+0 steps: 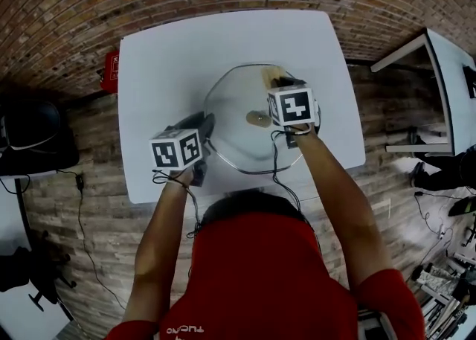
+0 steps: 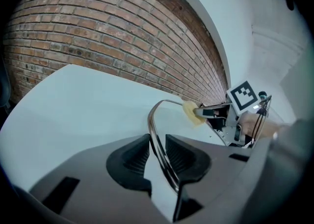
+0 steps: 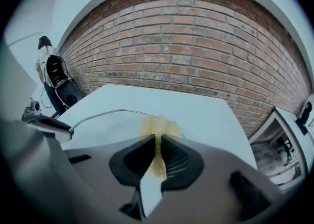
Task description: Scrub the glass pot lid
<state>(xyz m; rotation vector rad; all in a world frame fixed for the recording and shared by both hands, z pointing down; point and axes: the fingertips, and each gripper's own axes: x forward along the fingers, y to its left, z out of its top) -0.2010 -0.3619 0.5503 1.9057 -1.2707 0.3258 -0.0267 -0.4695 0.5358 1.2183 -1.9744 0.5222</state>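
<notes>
The round glass pot lid (image 1: 238, 138) with its metal rim and centre knob (image 1: 258, 117) lies on the white table (image 1: 163, 56). My left gripper (image 1: 207, 127) is shut on the lid's left rim; in the left gripper view the metal rim (image 2: 156, 135) runs between the pads of the left gripper (image 2: 157, 157). My right gripper (image 1: 286, 84) is shut on a yellow sponge (image 1: 274, 74), which rests at the lid's far edge. In the right gripper view the sponge (image 3: 158, 129) is pinched in the right gripper (image 3: 158, 155), with the lid's rim (image 3: 100, 114) just beyond.
A second white table (image 1: 446, 71) stands to the right. A black bag (image 1: 33, 134) and cables lie on the brick floor at the left, and a red object (image 1: 111, 71) sits by the table's far left corner. A person (image 3: 46, 66) stands by the brick wall.
</notes>
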